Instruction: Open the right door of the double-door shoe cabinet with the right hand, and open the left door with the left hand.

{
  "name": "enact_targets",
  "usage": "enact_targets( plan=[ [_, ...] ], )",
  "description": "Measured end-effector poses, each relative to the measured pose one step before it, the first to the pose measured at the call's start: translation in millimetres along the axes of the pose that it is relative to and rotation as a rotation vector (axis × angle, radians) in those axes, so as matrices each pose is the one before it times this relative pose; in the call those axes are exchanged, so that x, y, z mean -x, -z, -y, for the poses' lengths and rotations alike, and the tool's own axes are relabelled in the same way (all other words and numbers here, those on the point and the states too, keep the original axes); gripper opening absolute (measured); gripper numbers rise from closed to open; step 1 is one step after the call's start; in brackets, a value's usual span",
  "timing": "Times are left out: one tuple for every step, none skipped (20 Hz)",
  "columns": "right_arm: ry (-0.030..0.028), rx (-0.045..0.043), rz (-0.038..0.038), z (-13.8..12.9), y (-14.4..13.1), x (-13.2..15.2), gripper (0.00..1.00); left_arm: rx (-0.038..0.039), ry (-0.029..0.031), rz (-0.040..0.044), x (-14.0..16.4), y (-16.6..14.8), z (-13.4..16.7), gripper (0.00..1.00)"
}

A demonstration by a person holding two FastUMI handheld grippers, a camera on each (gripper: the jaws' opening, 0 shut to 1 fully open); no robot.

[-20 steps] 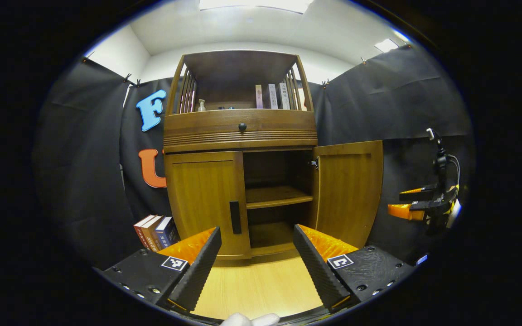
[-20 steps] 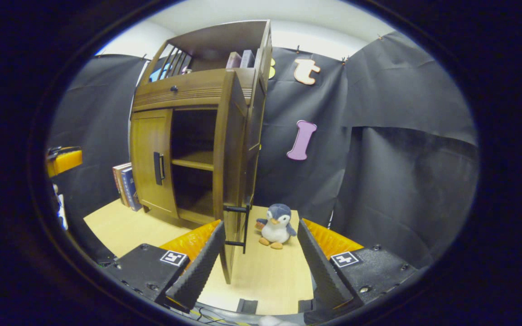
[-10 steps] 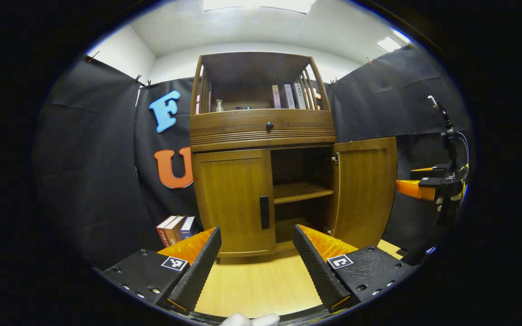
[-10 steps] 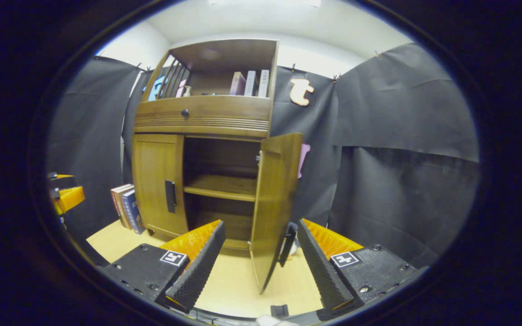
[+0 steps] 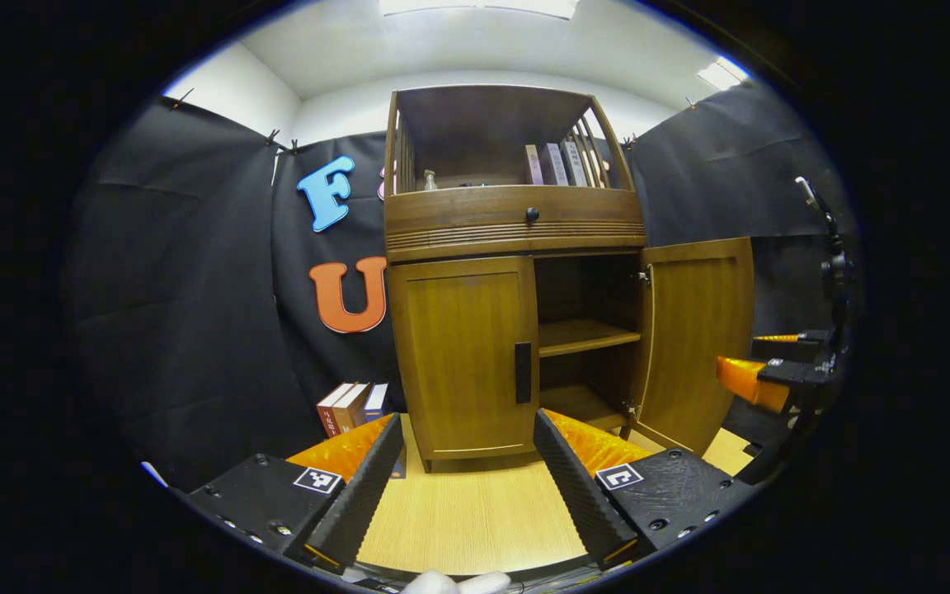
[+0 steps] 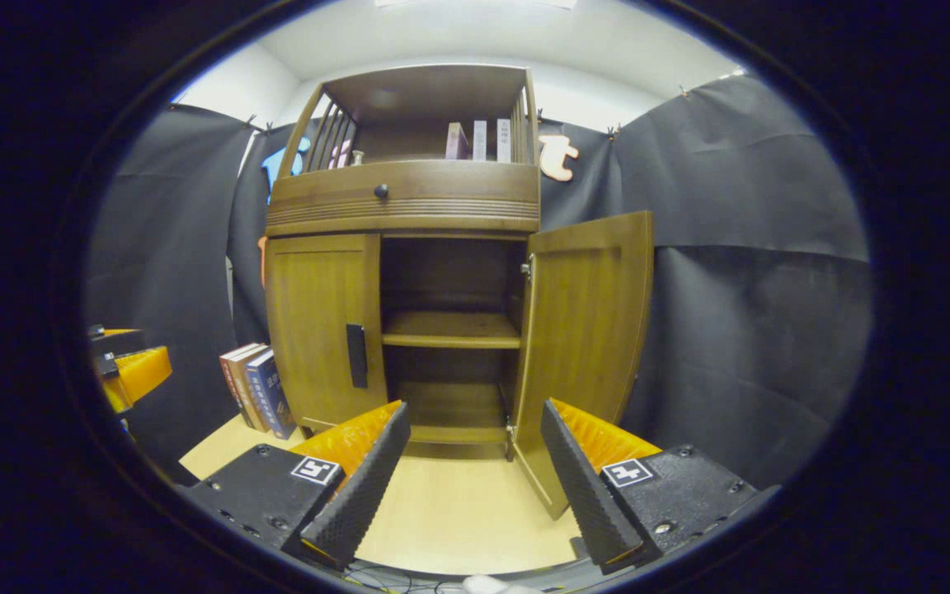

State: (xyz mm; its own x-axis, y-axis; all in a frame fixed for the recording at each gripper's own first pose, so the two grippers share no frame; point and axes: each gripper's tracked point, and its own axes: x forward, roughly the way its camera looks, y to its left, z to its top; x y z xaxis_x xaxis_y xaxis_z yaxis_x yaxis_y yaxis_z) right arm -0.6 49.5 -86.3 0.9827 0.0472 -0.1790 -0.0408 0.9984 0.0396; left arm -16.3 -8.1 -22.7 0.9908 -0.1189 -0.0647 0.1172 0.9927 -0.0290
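Straight ahead in the left gripper view, the shoe cabinet (image 5: 516, 272) has its left door (image 5: 463, 355) closed and right door (image 5: 693, 330) swung wide; the left gripper (image 5: 468, 487) hangs before it, fingers apart, holding nothing. Likewise, in the right gripper view the right gripper (image 6: 475, 487) is spread and empty, near the open door's lower edge.

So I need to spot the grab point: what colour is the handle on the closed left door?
Black; the handle shows best in the left gripper view.
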Motion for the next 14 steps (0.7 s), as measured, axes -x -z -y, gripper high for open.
enact_targets(
  plan=[
    [-0.00918, 0.00184, -0.00522, -4.74, 5.31, 0.24, 1.00, -0.00199, -0.00604, -0.00394, -0.69, 1.25, -0.67, 0.96],
    [-0.01349, 0.00150, -0.01456, -4.28, 5.02, -2.42, 1.00, -0.00283, -0.00526, -0.00304, -1.63, 1.83, -0.66, 0.96],
    [-0.00960, -0.00243, -0.01000, -1.88, 2.97, -2.21, 1.00, -0.00261, -0.00248, -0.00190, -2.25, 0.54, 0.10, 0.96],
    [-0.00302, -0.00517, -0.00652, 1.20, -0.34, -2.95, 1.00, -0.00194, -0.00223, 0.00029, -3.33, -0.01, 1.16, 1.00],
    [-0.00322, -0.00703, -0.00140, -2.68, 2.30, -1.20, 1.00, -0.00085, -0.00090, 0.00193, -3.98, -0.56, 1.20, 1.00],
    [-0.00116, -0.00559, 0.00149, 3.03, -2.34, -1.49, 1.00, 0.00179, -0.00013, 0.00364, -3.84, -1.44, 1.67, 1.00],
    [-0.00028, -0.00197, 0.00259, 3.20, -3.50, -2.34, 1.00, 0.00360, 0.00251, 0.00111, -6.31, -0.51, 2.20, 1.00],
    [-0.00013, -0.00242, 0.00453, 1.54, -3.82, -5.44, 1.00, 0.00406, 0.00131, -0.00252, -6.43, 0.86, 2.70, 0.96],
    [0.00202, -0.00176, 0.00068, 2.24, -3.37, -3.82, 1.00, 0.00460, 0.00224, -0.00264, -7.22, 0.07, 3.03, 0.96],
    [0.00258, -0.00304, -0.00029, 3.79, -1.60, -3.03, 0.96, 0.00469, 0.00502, 0.00112, -7.68, -0.90, 4.07, 0.96],
    [0.00462, -0.00299, 0.00052, 4.34, -2.59, -2.86, 1.00, 0.00310, 0.00386, 0.00186, -9.64, -0.84, 3.49, 0.96],
    [0.00794, -0.00116, -0.00312, 4.59, -1.46, -2.73, 1.00, 0.00189, 0.00470, 0.00242, -10.38, 0.02, 3.55, 1.00],
    [0.00755, -0.00292, -0.00297, 4.99, -1.44, -2.32, 1.00, 0.00171, 0.00480, 0.00599, -12.96, -0.41, 4.08, 0.96],
    [0.00516, -0.00644, -0.00174, 8.15, -7.34, -2.94, 1.00, 0.00117, 0.00899, 0.00354, -12.67, 0.38, 5.19, 0.96]
  ],
)
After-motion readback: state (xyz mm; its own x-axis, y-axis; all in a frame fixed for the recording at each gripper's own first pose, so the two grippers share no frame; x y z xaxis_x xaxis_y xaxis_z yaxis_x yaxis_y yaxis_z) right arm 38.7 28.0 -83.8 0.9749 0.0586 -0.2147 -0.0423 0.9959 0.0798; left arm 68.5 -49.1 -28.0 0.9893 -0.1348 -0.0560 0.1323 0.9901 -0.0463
